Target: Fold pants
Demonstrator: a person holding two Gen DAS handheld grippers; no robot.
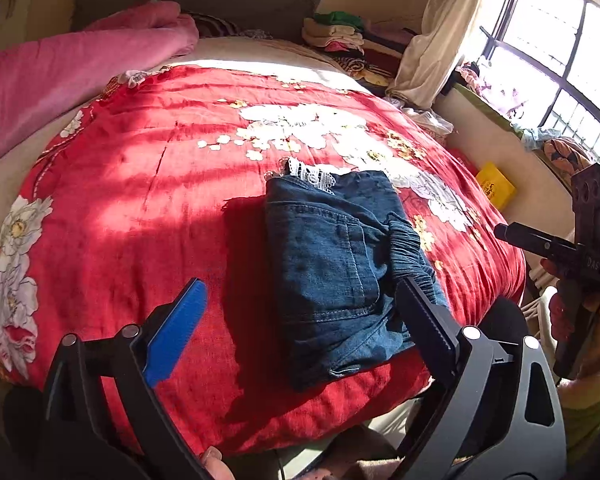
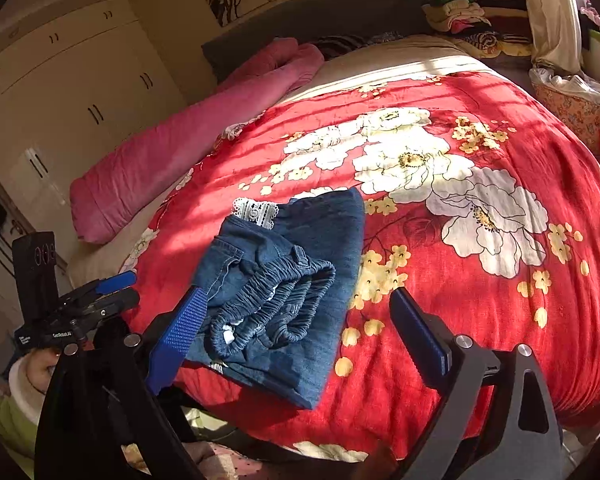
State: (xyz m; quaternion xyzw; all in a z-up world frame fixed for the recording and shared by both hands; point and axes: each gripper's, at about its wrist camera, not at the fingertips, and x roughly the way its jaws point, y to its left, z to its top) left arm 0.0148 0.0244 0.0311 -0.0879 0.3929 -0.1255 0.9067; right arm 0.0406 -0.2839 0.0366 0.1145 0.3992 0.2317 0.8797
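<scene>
Both hand-held grippers, left (image 1: 300,320) and right (image 2: 296,332), angle down, jaws wide, over folded pants (image 1: 332,264).

Ahead of our jaws we see a red floral quilt (image 2: 480,280), a rolled pink blanket (image 2: 172,152) beyond them to the left, stacked clothes (image 1: 336,36) far ahead, and a window (image 1: 556,52) to the right.

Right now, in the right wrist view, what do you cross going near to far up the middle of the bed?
Folded denim pants → white lace trim at their far edge → white flowers on the red quilt → bare beige sheet → dark headboard.
</scene>
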